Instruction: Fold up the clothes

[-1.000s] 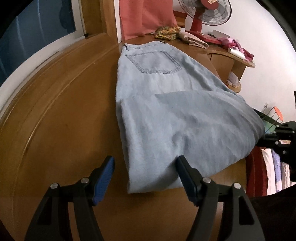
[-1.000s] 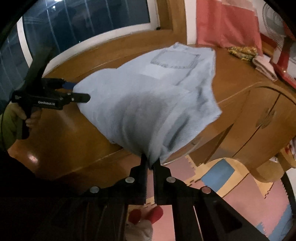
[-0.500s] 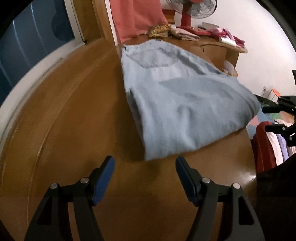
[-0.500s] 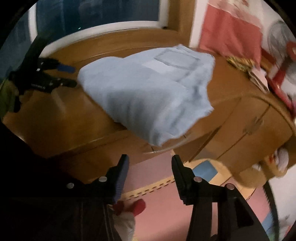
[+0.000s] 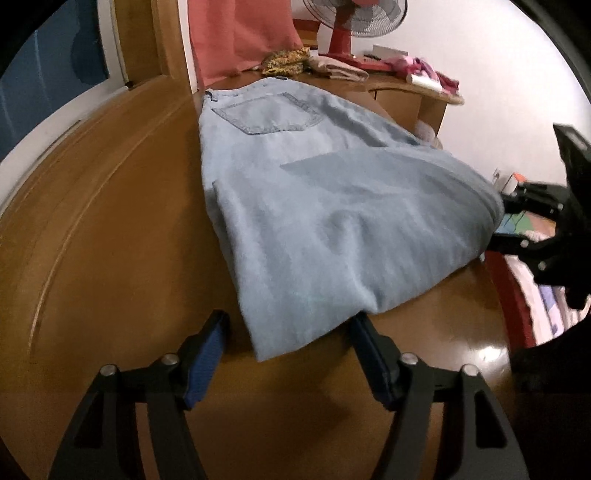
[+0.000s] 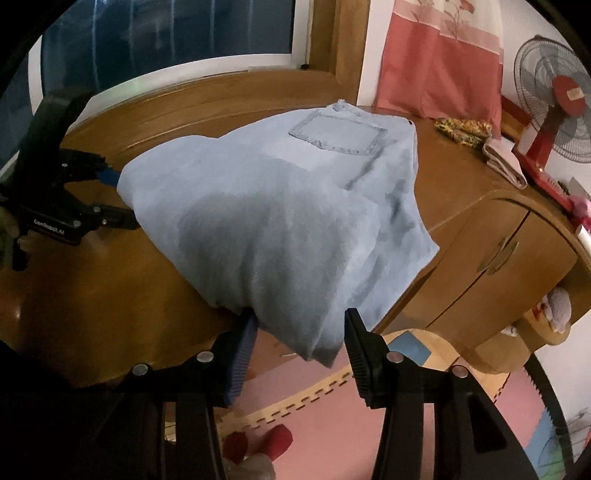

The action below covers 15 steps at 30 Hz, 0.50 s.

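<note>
Light blue jeans (image 5: 332,221) lie folded over on the wooden table (image 5: 110,240), back pocket facing up at the far end. My left gripper (image 5: 290,328) is open, and the near corner of the fold sits between its blue pads without being pinched. In the right wrist view the jeans (image 6: 280,221) hang over the table's edge (image 6: 92,314). My right gripper (image 6: 299,321) is open around the hanging corner. Each gripper shows in the other's view: the right gripper (image 5: 532,229) at the fold's right end, the left gripper (image 6: 92,195) at its left end.
A red fan (image 6: 554,96), folded cloths (image 5: 317,62) and pink items (image 5: 424,70) sit at the table's far end, with a pink curtain (image 6: 436,62) behind. A wooden cabinet (image 6: 498,258) and foam floor mats (image 6: 424,424) lie below the table's edge. A window (image 6: 166,33) runs along the left.
The right gripper has let go of the jeans' corner and now stands open around it. Both grippers drew back half a second ago and have come in close to the fold again.
</note>
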Each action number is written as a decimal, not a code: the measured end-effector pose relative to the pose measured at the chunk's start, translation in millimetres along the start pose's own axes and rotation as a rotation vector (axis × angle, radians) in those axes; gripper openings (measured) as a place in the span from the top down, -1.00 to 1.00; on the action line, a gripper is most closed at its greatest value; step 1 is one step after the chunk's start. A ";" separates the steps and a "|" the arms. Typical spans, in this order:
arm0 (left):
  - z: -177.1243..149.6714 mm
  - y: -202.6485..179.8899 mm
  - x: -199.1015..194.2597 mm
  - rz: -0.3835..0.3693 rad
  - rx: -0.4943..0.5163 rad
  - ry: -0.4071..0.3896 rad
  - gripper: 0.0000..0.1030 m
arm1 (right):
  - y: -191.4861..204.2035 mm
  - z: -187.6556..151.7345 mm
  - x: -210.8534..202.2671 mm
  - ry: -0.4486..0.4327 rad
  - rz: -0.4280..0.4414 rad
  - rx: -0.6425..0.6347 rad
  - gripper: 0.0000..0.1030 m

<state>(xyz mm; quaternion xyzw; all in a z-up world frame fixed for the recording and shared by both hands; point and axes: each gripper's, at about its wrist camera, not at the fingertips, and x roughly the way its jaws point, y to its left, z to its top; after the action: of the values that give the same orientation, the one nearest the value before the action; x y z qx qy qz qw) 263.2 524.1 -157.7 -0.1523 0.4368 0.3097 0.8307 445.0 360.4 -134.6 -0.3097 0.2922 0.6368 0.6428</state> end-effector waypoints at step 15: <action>24.1 -19.8 -60.9 0.024 -0.097 -0.171 0.30 | -18.6 25.7 -64.1 -0.217 0.060 0.051 0.71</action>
<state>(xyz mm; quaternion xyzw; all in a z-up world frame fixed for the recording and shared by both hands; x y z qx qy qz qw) 265.3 498.4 -94.3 -0.1600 0.3508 0.3522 0.8528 462.0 339.3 -68.4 -0.2136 0.2460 0.6778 0.6592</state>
